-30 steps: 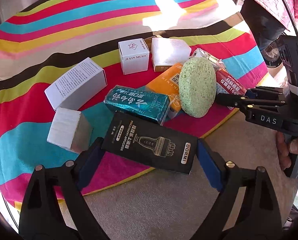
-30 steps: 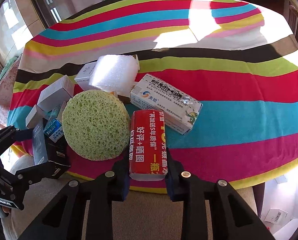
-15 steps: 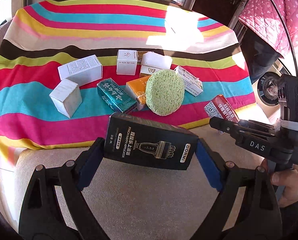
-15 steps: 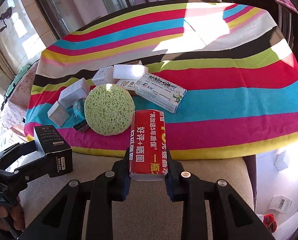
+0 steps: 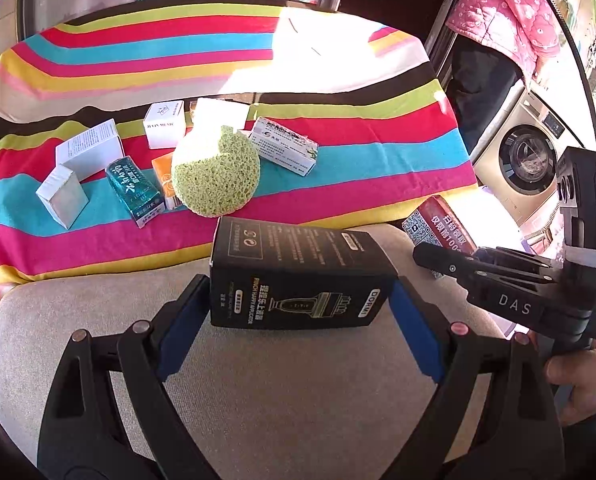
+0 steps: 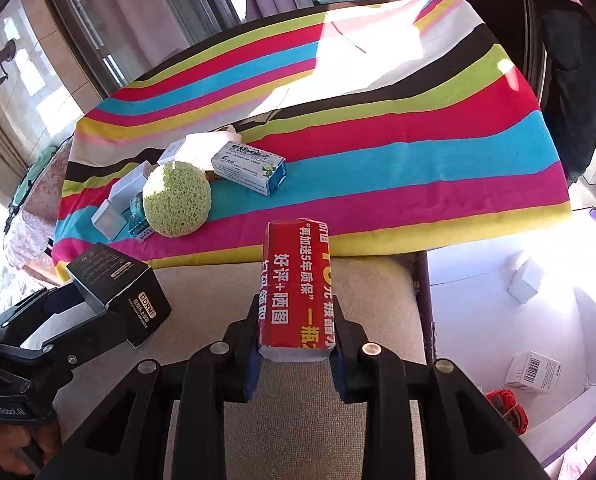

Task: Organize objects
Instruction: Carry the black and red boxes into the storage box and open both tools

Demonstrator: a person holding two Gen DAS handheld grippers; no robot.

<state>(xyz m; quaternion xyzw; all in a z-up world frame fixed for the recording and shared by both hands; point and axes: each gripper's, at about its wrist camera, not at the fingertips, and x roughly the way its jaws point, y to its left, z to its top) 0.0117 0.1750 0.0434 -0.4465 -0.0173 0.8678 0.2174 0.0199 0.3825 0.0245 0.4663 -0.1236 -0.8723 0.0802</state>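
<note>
My left gripper is shut on a black box marked DORMI, held crosswise between its blue pads above the beige cushion. The same black box shows at the left of the right wrist view. My right gripper is shut on a red box with white print, which stands up from its jaws. That red box also appears at the right of the left wrist view. On the striped cloth lie a green round sponge, a teal box and several white boxes.
A white-and-blue medicine box lies behind the sponge. A white bin with small boxes stands right of the cushion. A washing machine and a person in a pink quilted jacket are at the far right.
Both grippers have pulled back from the striped cloth with their boxes lifted; the boxes now hang over the beige cushion and the pile looks farther away.
</note>
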